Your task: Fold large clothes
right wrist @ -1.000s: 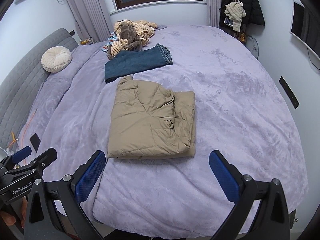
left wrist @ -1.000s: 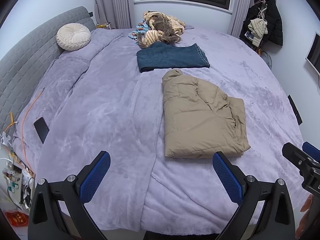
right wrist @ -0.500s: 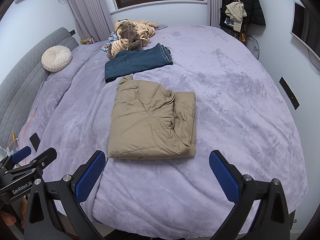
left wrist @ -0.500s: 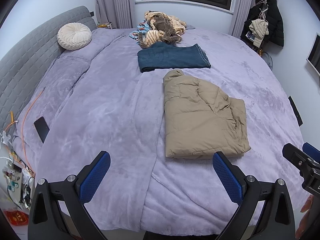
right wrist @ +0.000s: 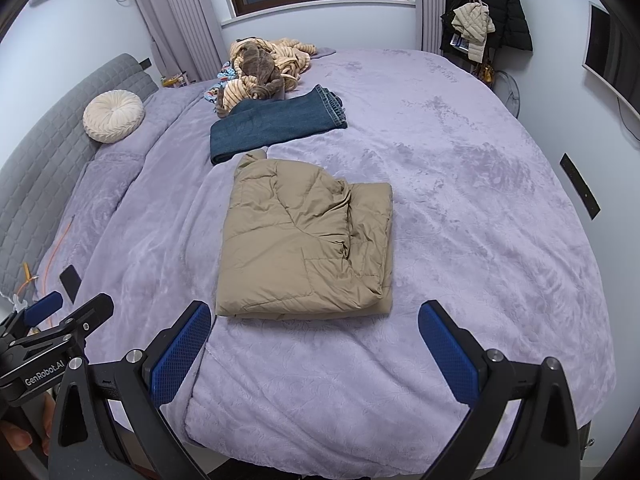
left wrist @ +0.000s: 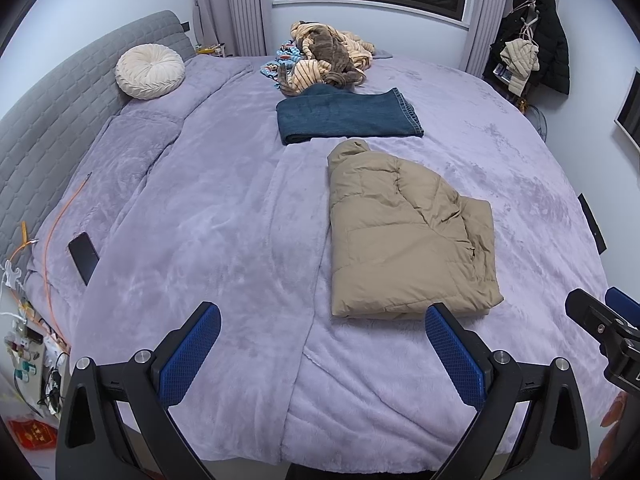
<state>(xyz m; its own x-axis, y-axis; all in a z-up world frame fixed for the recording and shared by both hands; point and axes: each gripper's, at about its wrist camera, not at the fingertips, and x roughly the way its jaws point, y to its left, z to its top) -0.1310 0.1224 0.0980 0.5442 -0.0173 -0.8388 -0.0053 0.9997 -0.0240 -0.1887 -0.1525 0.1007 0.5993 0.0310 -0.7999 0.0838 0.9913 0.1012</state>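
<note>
A tan puffer jacket (left wrist: 404,232) (right wrist: 304,240) lies folded into a rectangle on the purple bed cover (left wrist: 224,216) (right wrist: 460,208), near the foot edge. Behind it rest folded dark blue jeans (left wrist: 348,118) (right wrist: 276,124). Further back sits a heap of unfolded striped and brown clothes (left wrist: 326,60) (right wrist: 264,66). My left gripper (left wrist: 320,354) is open over the bed's near edge, left of the jacket, holding nothing. The right gripper (right wrist: 314,344) hangs open just in front of the jacket's near edge, nothing between its blue pads.
A round cream cushion (left wrist: 150,66) leans on the grey headboard (left wrist: 36,120) at left. A black phone (left wrist: 83,254) and an orange cable lie on the bed's left side. Coats (right wrist: 486,12) hang at the back right; a screen (right wrist: 612,48) is on the right wall.
Both views have shifted only slightly; the jacket, jeans and clothes heap lie as before, and both grippers stay open.
</note>
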